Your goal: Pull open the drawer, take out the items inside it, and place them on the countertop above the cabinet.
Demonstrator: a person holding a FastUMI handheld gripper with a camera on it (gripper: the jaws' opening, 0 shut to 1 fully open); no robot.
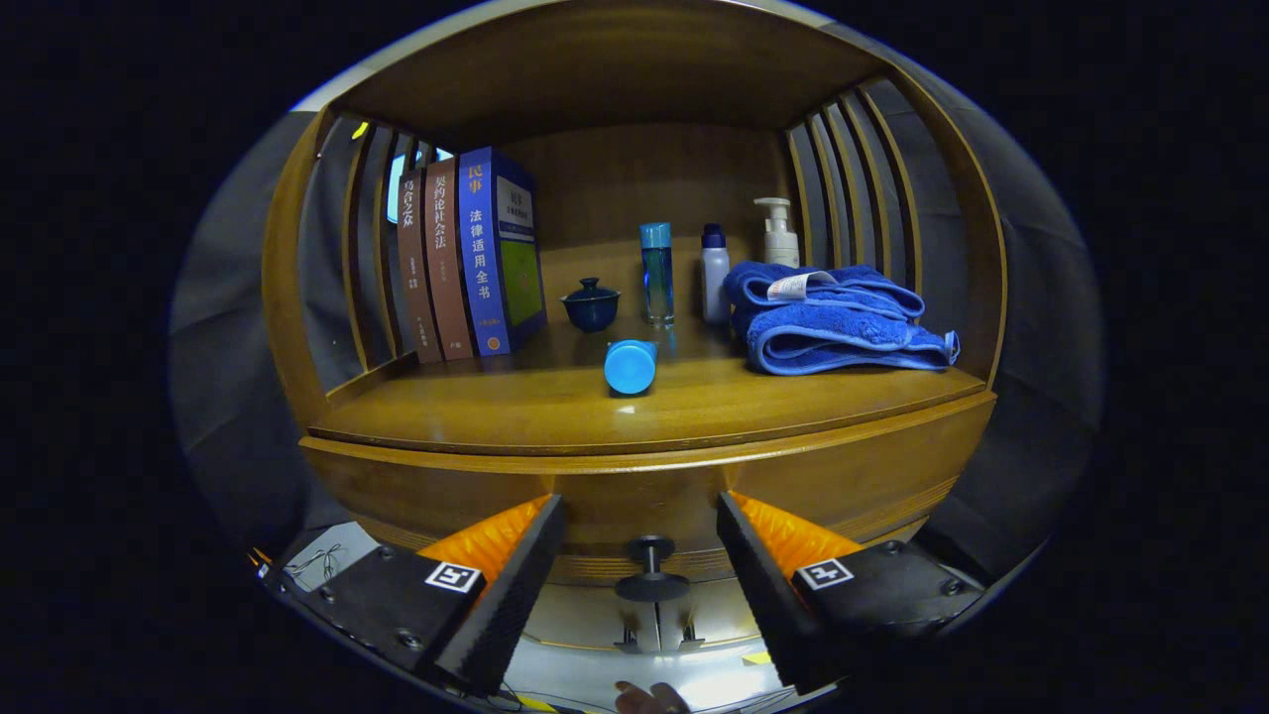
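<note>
A wooden cabinet has a drawer front (644, 491) just ahead of my fingers, shut flush under the countertop (516, 407). Its dark round knob (651, 580) sits between my two fingers, untouched. My gripper (640, 540) is open, with a wide gap on either side of the knob. On the countertop beyond the drawer lies a blue cylinder (631, 365) on its side, end facing me. The drawer's inside is hidden.
On the countertop stand three books (466, 263) at the left, a small dark lidded bowl (591, 303), a blue bottle (655, 273), a white bottle (715, 273), a pump bottle (779, 233) and a folded blue towel (833, 317). Slatted side walls and a top board enclose the shelf.
</note>
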